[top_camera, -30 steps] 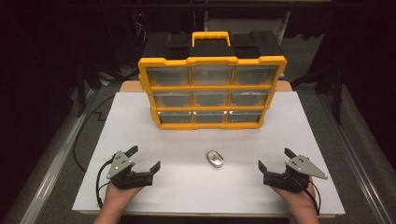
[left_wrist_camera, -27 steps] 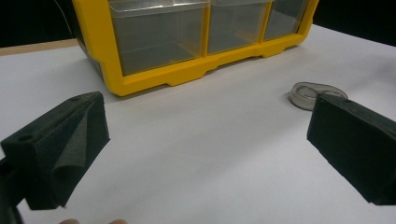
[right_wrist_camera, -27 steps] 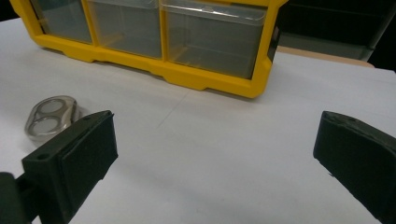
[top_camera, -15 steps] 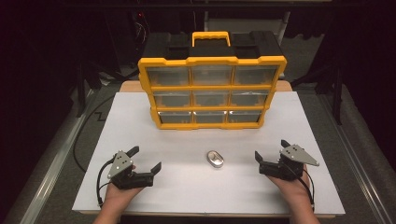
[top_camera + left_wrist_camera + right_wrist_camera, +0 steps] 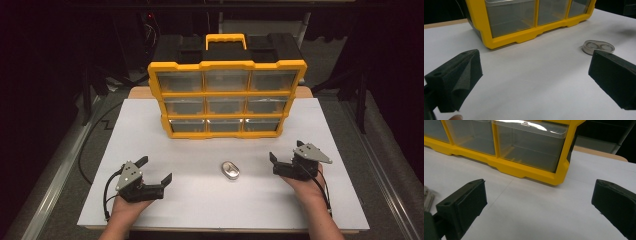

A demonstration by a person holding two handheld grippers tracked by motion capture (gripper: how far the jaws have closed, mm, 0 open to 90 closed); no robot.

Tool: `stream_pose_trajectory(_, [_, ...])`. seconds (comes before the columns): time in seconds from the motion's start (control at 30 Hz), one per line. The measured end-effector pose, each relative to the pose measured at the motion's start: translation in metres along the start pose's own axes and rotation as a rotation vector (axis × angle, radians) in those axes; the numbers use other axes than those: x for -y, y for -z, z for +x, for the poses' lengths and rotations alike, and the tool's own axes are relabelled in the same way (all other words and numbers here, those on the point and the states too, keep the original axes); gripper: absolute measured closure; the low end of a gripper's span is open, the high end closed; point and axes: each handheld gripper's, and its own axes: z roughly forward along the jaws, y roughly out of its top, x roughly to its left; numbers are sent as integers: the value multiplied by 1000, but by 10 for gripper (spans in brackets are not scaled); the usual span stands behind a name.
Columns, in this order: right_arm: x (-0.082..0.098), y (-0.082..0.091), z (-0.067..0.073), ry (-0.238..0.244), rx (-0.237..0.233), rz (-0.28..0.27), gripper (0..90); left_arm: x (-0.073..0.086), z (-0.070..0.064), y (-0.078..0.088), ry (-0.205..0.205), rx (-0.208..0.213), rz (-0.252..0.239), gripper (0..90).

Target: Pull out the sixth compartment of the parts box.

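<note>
Hovering both jaws wide and empty, I'd bring my right gripper (image 5: 278, 165) low over the small metal tin (image 5: 230, 170) lying on the desk (image 5: 325, 130) between my grippers, straddling it squarely before closing, left gripper (image 5: 156, 171) idle.

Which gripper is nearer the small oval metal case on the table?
Right, narrowly. The right gripper sits just right of the oval case, jaws open toward it. The left gripper lies farther off on its left, also open.
</note>
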Motion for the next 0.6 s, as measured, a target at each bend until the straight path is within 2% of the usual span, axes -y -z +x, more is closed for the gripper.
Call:
stream_pose_trajectory(0.07, [-1, -5, -1, -10, 1, 1, 2, 0, 0, -1, 2, -5, 1, 2])
stream_pose_trajectory(0.17, [-7, -12, -3, 1, 8, -1, 2, 0, 0, -1, 7, -16, 11, 2])
stream_pose_trajectory(0.33, [-11, -14, -2, 3, 11, -3, 2, -1, 2, -2, 26, -19, 18, 3])
stream_pose_trajectory(0.5, [-10, -12, -2, 25, 15, 11, 2, -1, 2, 0, 29, -27, -6, 7])
stream_pose_trajectory(0.6, [-9, -10, -1, 54, 12, 18, 2, -1, 3, 0, 25, -21, 4, 7])
